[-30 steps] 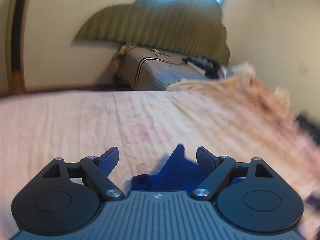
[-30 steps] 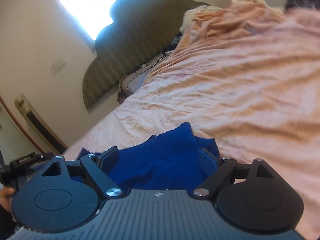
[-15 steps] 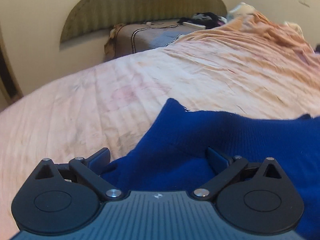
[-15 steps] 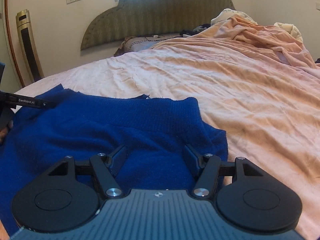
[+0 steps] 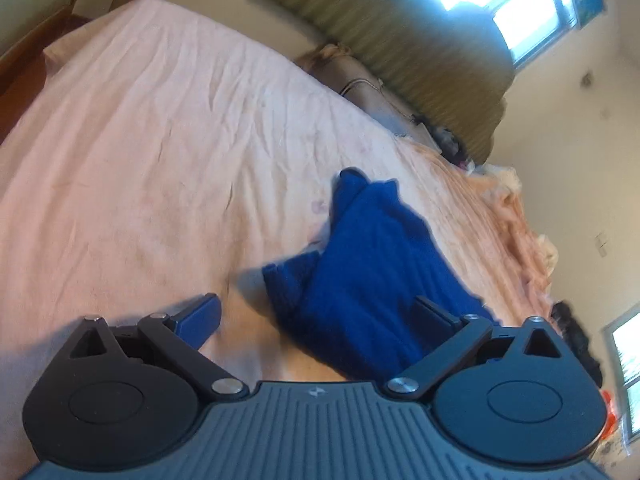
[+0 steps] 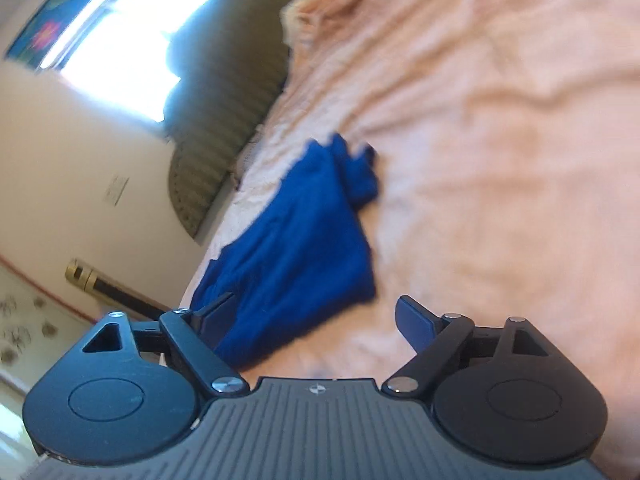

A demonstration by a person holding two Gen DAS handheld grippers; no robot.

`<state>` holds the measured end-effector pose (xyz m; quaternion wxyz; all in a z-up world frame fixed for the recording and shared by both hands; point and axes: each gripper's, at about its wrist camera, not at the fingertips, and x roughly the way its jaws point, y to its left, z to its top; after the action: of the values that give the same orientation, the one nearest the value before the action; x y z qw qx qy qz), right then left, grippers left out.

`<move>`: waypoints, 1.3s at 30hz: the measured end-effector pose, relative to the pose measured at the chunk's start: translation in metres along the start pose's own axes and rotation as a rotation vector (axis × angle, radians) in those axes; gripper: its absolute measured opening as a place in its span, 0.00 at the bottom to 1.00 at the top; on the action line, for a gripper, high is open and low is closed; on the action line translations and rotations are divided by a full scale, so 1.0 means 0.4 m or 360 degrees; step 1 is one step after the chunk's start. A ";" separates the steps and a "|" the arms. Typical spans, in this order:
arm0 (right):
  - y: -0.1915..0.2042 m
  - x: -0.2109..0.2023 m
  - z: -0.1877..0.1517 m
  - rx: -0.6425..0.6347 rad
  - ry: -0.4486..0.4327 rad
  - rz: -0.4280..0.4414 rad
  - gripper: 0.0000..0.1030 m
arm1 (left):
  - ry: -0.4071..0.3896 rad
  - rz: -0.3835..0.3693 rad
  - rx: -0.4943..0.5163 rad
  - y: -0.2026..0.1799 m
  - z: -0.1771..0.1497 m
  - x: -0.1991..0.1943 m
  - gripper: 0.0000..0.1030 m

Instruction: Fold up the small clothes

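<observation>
We've got the bed [image 5: 160, 152] under a pink sheet, with the blue garment [image 5: 372, 264] lying bunched in a loose heap out in the middle of it, well off any edge. Left hand-held gripper [image 5: 320, 312] and right hand-held gripper [image 6: 316, 316] both have fingers spread apart, holding nothing. Our worry: grabbing that lump blindly probably pinches two layers, so the fold comes out crooked.

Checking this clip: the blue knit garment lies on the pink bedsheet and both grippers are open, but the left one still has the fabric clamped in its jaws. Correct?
Not quite. The left gripper holds nothing: in the left wrist view its jaws stand apart over the blue knit garment lying loose on the pink bedsheet. The right gripper is open too.
</observation>
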<state>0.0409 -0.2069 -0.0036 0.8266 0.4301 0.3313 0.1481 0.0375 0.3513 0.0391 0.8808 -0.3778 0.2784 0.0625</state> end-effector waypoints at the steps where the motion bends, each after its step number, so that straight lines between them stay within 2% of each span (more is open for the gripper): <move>1: 0.007 0.008 -0.003 -0.0019 -0.0023 -0.0025 0.75 | -0.0013 0.0013 -0.0001 -0.004 -0.007 0.002 0.98; 3: 0.031 0.044 0.001 -0.0033 0.0007 -0.0008 0.75 | -0.0023 0.0020 -0.0078 -0.019 -0.010 0.010 0.98; 5: 0.042 0.093 0.008 0.0035 0.0033 0.0004 0.76 | 0.0054 -0.0152 -0.0203 -0.024 -0.008 0.038 0.98; 6: 0.053 0.114 0.009 0.0035 0.0024 -0.0013 0.76 | 0.0111 -0.0188 -0.0253 -0.030 -0.013 0.063 0.98; 7: 0.068 0.134 0.010 0.0018 0.0017 -0.0034 0.76 | 0.0127 -0.0167 -0.0277 -0.037 -0.018 0.082 0.98; 8: 0.080 0.153 0.010 0.0010 0.0018 -0.0043 0.76 | 0.0090 -0.0146 -0.0280 -0.046 -0.019 0.090 0.98; 9: 0.089 0.171 0.009 0.0013 0.0017 -0.0044 0.72 | 0.0087 -0.0137 -0.0312 -0.048 -0.017 0.102 0.98; 11: 0.099 0.204 0.011 0.0014 0.0027 -0.0066 0.55 | 0.0073 -0.0134 -0.0401 -0.046 -0.007 0.117 0.96; 12: 0.097 0.219 0.011 0.0016 0.0022 -0.0106 0.37 | 0.0073 -0.0136 -0.0430 -0.038 -0.002 0.119 0.93; 13: 0.091 0.229 0.013 0.0021 0.0025 -0.0144 0.26 | 0.0075 -0.0114 -0.0433 -0.037 0.002 0.124 0.79; 14: 0.082 0.234 0.014 0.0042 0.0019 -0.0148 0.26 | 0.0084 -0.0084 -0.0416 -0.037 0.006 0.130 0.56; 15: 0.070 0.233 0.015 0.0085 0.0018 -0.0119 0.23 | 0.0099 -0.0046 -0.0393 -0.032 0.007 0.136 0.42; 16: 0.061 0.231 0.013 0.0119 0.0018 -0.0094 0.19 | 0.0127 0.0008 -0.0366 -0.028 0.010 0.147 0.24; 18: 0.058 0.231 0.011 0.0104 0.0011 -0.0086 0.16 | 0.0131 0.0018 -0.0313 -0.019 0.006 0.147 0.24; 19: 0.059 0.232 0.008 0.0090 0.0008 -0.0090 0.12 | 0.0127 0.0023 -0.0278 -0.022 0.005 0.147 0.20; 22: 0.069 0.231 0.008 0.0063 -0.0006 -0.0083 0.11 | 0.0105 0.0106 -0.0120 -0.047 0.000 0.134 0.16; 25: 0.091 0.204 0.024 0.0050 -0.0044 -0.0024 0.11 | 0.0108 0.0132 -0.0049 -0.069 0.010 0.126 0.15; 32: 0.145 0.102 0.051 -0.0004 -0.0039 0.0145 0.10 | 0.0117 0.0013 -0.0058 -0.075 0.058 0.015 0.14; 36: 0.148 0.006 0.005 -0.0050 -0.0010 0.0206 0.10 | 0.0142 -0.0061 -0.0029 -0.066 0.046 -0.090 0.14; 39: 0.127 -0.087 -0.054 -0.0048 0.0057 0.0235 0.10 | 0.0182 -0.0092 -0.0027 -0.034 0.004 -0.191 0.14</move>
<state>0.0028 -0.1825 0.0434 0.8138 0.4381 0.3110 0.2214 -0.0213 0.3503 0.0897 0.8617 -0.3962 0.3166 0.0178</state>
